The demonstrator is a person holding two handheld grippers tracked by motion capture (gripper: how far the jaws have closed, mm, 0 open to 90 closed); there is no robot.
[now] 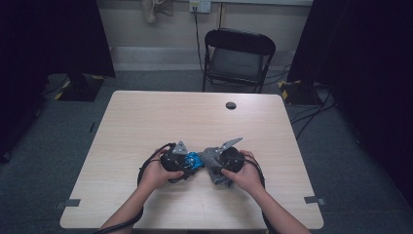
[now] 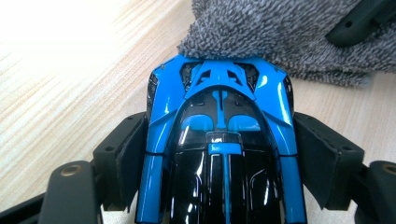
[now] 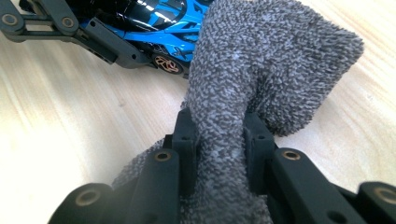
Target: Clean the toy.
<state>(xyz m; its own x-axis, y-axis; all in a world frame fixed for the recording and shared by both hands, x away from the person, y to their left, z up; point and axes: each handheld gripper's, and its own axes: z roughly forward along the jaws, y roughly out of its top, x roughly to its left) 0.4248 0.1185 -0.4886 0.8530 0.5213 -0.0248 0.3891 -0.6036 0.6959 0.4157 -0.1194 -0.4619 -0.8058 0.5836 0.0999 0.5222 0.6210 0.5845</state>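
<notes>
**Toy car clamped at left, grey cloth pinched at right, both near the table's front edge**

Left gripper (image 1: 181,163) holds a blue and black toy car (image 2: 219,140); its fingers (image 2: 128,154) press on the car's two flanks, spread to the car's width; the car's tail points to 12 o'clock in the left gripper view and meets the cloth there; right gripper (image 1: 225,162) has its fingers (image 3: 187,140) squeezed tight on a fold of grey terry cloth (image 3: 261,65); the cloth bunches up above the fingers and its free end bulges toward 1 o'clock in the right gripper view, touching the car's tail; one gold-spoked wheel (image 3: 167,64) of the car shows at 11 o'clock there, just beside the cloth.

In the high view car and cloth sit together between the two hands, at about 6 o'clock of the table (image 1: 146,117), near the front edge but not at it; the table's far half toward 12 o'clock is bare wood up to a round cable hole (image 1: 231,105) near the back edge; bare wood too at 9 and 3 o'clock of the hands, out to the side edges; a black folding chair (image 1: 237,57) stands beyond the back edge at 12 o'clock, apart from the table; cables lie on the floor at 2 o'clock.
</notes>
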